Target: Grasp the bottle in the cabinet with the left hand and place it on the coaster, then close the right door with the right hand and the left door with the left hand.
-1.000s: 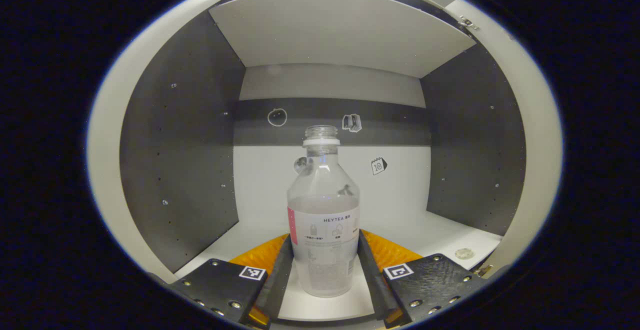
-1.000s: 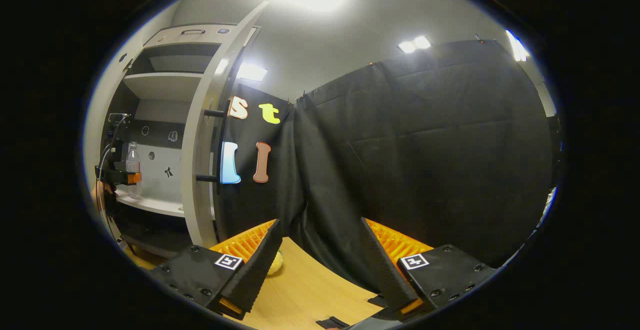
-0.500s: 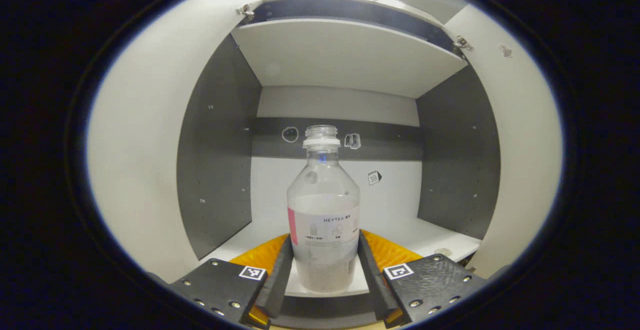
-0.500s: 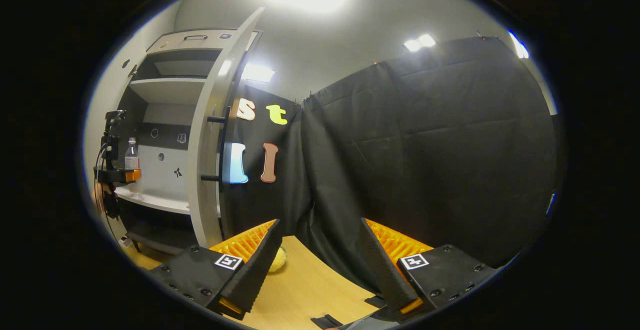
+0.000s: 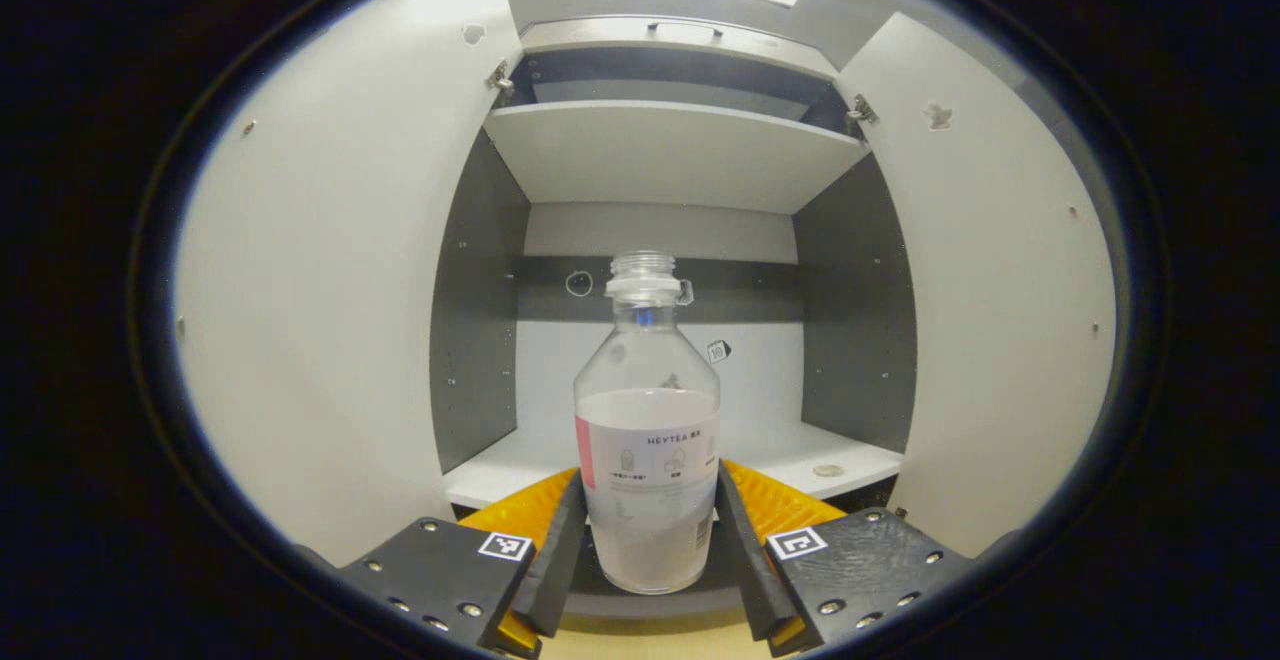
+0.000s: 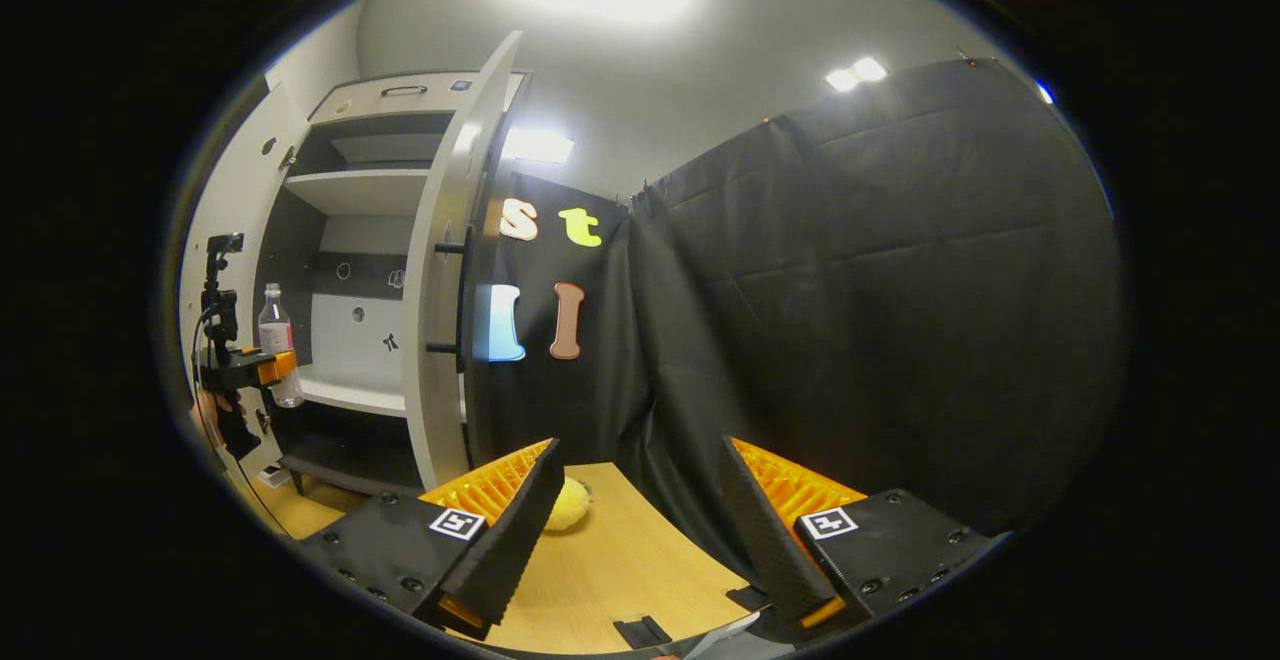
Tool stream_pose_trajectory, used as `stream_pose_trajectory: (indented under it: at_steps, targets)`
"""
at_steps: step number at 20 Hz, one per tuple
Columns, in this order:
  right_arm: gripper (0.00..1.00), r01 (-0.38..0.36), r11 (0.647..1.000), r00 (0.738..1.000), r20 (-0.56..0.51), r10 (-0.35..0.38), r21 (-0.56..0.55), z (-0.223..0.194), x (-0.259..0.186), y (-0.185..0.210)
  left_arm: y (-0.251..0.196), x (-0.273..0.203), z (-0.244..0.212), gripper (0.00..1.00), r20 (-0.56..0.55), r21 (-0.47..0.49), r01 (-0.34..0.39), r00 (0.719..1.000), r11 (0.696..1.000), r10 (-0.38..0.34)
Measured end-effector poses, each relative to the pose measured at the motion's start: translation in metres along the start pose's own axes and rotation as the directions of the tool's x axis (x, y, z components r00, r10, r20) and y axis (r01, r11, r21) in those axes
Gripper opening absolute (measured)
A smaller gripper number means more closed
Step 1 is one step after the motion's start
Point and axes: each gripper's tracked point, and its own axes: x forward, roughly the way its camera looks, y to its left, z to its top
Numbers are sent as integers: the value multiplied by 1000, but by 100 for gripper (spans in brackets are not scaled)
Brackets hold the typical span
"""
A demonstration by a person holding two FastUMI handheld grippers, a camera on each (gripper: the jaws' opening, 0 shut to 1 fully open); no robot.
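Observation:
In the left gripper view my left gripper (image 5: 648,540) is shut on a clear capless bottle (image 5: 647,420) about half full of cloudy liquid, upright between both fingers. It hangs in front of the open cabinet (image 5: 660,445), just outside the lower shelf, between the left door (image 5: 330,270) and the right door (image 5: 990,270), both swung open. The right gripper view has the same bottle (image 6: 277,335) far left, held by the left gripper (image 6: 262,368) in front of the cabinet (image 6: 345,260). My right gripper (image 6: 640,540) stands open over a wooden table (image 6: 610,570), beside the open right door (image 6: 445,270).
A small round object (image 5: 827,471) lies on the cabinet's lower shelf at the right. An upper shelf (image 5: 675,145) spans the cabinet. On the wooden table near my right gripper sits a yellow fuzzy thing (image 6: 568,515), and flat dark pieces (image 6: 640,632) lie at the table's near edge.
My left gripper has drawn back out of the cabinet with the bottle lifted off the shelf; both doors have come into sight. The right gripper view has shifted slightly, showing more table.

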Motion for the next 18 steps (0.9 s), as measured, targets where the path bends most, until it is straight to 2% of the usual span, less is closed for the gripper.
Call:
stream_pose_trajectory:
  at_steps: [10,18]
  targets:
    - [96,-95,995,995,-19,94,-29,-4,-31,-6,-27,-73,-57,70,0,36,6,1000,999,-6]
    - [96,-140,989,989,-57,137,-56,-20,-45,0,-42,-112,-147,70,-114,4,35,993,999,-34]
